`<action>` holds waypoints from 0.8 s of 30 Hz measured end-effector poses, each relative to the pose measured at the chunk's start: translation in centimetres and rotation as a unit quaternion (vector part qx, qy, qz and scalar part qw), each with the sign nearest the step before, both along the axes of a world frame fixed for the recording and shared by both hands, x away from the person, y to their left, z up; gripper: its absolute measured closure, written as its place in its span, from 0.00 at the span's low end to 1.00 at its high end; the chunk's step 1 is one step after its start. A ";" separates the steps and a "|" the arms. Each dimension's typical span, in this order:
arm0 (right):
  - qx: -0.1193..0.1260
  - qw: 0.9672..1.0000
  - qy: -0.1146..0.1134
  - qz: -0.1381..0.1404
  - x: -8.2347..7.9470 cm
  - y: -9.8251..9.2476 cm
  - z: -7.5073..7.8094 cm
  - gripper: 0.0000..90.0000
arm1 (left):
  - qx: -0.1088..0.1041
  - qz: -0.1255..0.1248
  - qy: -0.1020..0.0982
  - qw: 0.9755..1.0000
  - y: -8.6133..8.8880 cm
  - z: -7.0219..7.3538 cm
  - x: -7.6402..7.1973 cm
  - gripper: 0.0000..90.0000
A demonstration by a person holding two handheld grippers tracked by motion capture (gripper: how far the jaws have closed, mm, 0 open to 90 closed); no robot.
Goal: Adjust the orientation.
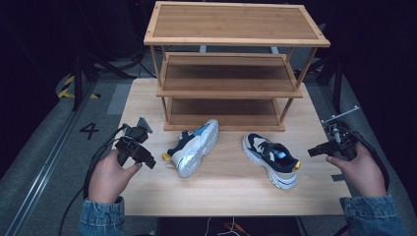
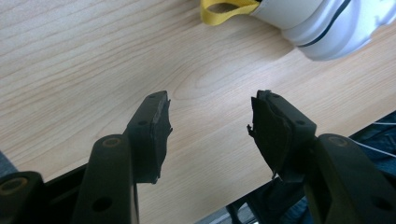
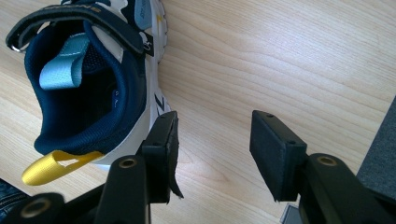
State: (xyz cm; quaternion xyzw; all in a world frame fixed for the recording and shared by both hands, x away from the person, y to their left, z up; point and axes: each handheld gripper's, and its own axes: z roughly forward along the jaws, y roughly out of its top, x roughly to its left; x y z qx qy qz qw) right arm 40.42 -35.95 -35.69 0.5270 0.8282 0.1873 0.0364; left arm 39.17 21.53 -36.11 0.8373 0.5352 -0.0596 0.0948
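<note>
Fingers point(image 2: 149, 135) on your left gripper point(image 2: 208, 128) and right gripper point(image 3: 212, 154) stood wide, empty; both shoes, left shoe point(image 1: 193, 146) and right shoe point(image 1: 271, 159), lay untouched before the bare rack point(image 1: 231, 88).

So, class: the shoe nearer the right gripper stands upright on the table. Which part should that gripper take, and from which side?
Probably the padded heel collar of the right shoe, just above the yellow pull loop. The shoe stands upright with its mouth open upward, heel toward the open right gripper. Coming from behind the heel, one jaw could slip inside the opening and the other outside.
</note>
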 end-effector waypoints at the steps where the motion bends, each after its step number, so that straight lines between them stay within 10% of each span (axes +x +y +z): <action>1: 0.000 1.000 0.003 -0.001 0.0 0.0 -0.1 0.58 | -0.001 0.000 -0.002 1.000 -0.1 0.1 0.0 0.52; 13: -0.024 1.000 0.006 -0.001 -0.1 0.5 -0.4 0.64 | -0.043 -0.012 -0.006 0.999 -0.7 1.2 -0.3 0.64; 18: 0.017 1.000 0.020 0.000 -0.3 -0.1 -0.4 0.71 | -0.018 -0.041 -0.019 0.999 -1.8 1.7 -0.4 0.81; 24: 0.017 0.999 0.029 0.007 -0.5 0.0 -0.7 0.79 | -0.052 -0.083 -0.064 0.993 -3.7 3.3 -0.8 0.99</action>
